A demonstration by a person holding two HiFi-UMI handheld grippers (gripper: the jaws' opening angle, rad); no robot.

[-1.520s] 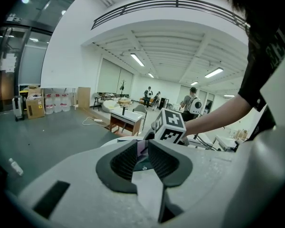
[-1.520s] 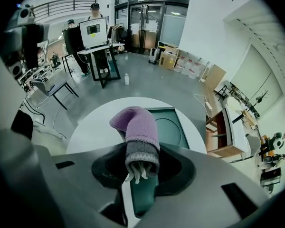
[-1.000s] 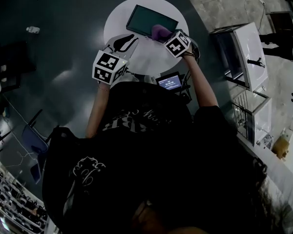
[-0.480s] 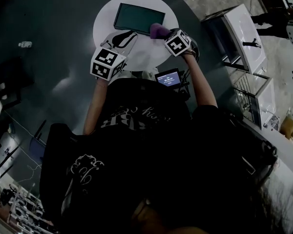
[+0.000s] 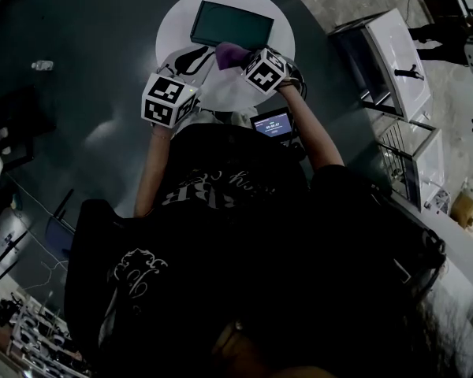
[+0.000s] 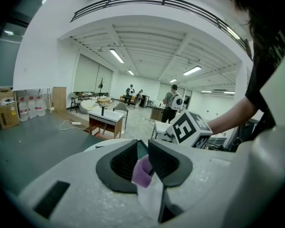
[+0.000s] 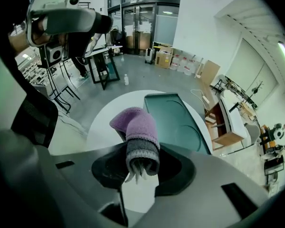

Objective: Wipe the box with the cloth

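A shallow teal box [image 5: 231, 24] lies at the far side of the round white table [image 5: 280, 34]. My right gripper [image 5: 243, 60] is shut on a folded purple cloth [image 5: 229, 53] with a grey band, just at the box's near edge. In the right gripper view the cloth [image 7: 135, 127] stands up out of the right gripper [image 7: 141, 163], with the box [image 7: 178, 120] beyond it. My left gripper [image 5: 195, 57] hovers over the table's near left, slightly open and holding nothing. Through the left gripper [image 6: 142, 163] the cloth [image 6: 142, 171] shows close ahead.
A small lit screen [image 5: 272, 123] sits below the table's near edge, by the person's body. White cabinets [image 5: 386, 61] stand to the right. A bottle [image 5: 41, 65] lies on the dark floor at left. A person [image 5: 445, 26] stands far right.
My right gripper has carried the cloth leftward from the box's near right corner to the middle of its near edge, closer to the left gripper. The left gripper barely moved.
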